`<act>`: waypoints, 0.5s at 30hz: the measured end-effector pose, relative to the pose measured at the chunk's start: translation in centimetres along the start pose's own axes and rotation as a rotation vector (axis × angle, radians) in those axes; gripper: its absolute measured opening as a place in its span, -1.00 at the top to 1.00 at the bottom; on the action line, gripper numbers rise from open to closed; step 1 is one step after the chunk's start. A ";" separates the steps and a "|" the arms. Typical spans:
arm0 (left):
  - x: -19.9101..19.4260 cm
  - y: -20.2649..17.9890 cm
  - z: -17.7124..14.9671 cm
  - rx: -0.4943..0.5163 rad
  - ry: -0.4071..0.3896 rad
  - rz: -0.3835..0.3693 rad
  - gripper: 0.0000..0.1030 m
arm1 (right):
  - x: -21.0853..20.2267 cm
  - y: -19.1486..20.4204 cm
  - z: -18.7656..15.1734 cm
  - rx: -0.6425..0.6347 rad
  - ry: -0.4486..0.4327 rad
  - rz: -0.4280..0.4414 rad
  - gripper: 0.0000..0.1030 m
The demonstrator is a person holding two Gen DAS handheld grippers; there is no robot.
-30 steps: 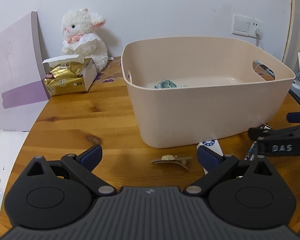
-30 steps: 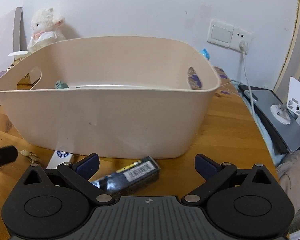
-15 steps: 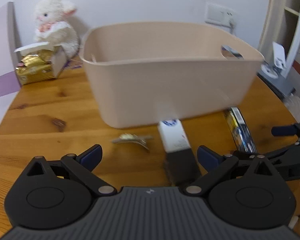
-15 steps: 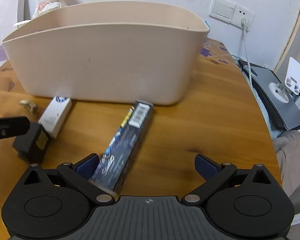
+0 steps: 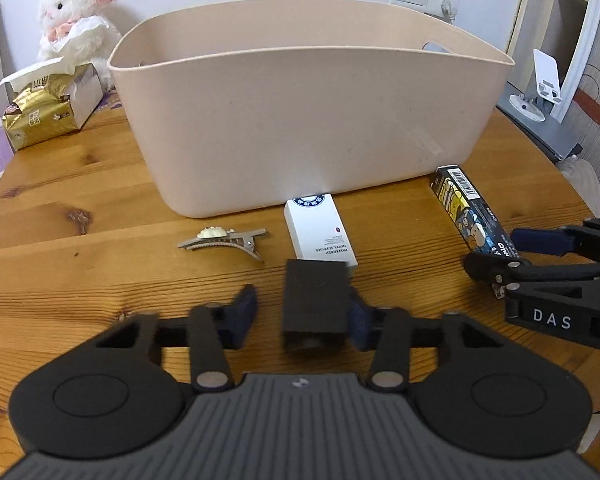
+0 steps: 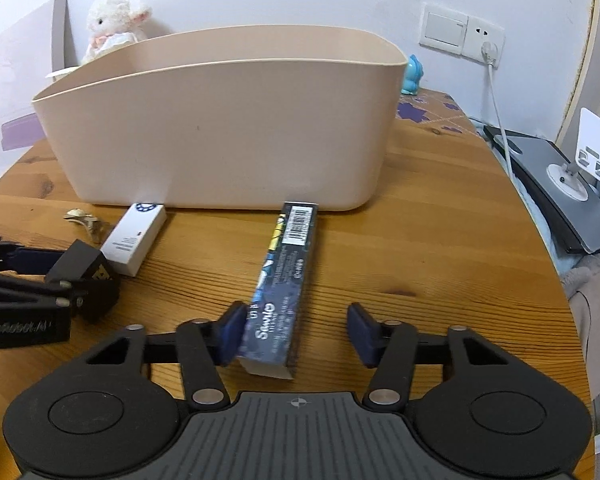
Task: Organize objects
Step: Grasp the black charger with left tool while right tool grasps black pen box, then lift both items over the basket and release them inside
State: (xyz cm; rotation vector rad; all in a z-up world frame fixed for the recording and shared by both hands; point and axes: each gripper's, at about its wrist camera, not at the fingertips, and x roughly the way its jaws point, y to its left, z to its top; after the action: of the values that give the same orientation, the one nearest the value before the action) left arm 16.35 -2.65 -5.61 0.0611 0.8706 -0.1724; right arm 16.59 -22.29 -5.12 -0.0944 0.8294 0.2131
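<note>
Two low, near tabletop views toward the shared beige bin (image 5: 300, 120) (image 6: 220, 128).

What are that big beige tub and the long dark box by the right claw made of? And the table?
Tub: likely matte moulded plastic; smooth walls, rounded rim, soft sheen.
Dark box: printed cardboard, slightly glossy; barcode on it, pale raw edge at the near end.
Table: wood or wood veneer, lightly varnished; grain lines and knots show.
</note>
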 end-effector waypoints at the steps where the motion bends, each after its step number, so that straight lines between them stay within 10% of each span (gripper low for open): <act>1: -0.1 0.2 0.0 -0.004 0.000 -0.006 0.34 | -0.3 0.3 -0.2 -0.001 -0.003 -0.001 0.49; 15: -3.8 1.1 -1.7 0.038 -0.041 -0.028 0.34 | -6.0 0.7 -0.8 0.027 -0.103 0.079 0.59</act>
State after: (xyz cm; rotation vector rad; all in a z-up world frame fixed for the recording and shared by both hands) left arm 12.89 -0.86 -3.80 0.0807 0.8277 -0.2163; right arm 11.97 -22.68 -1.24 -0.0247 0.7338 0.2790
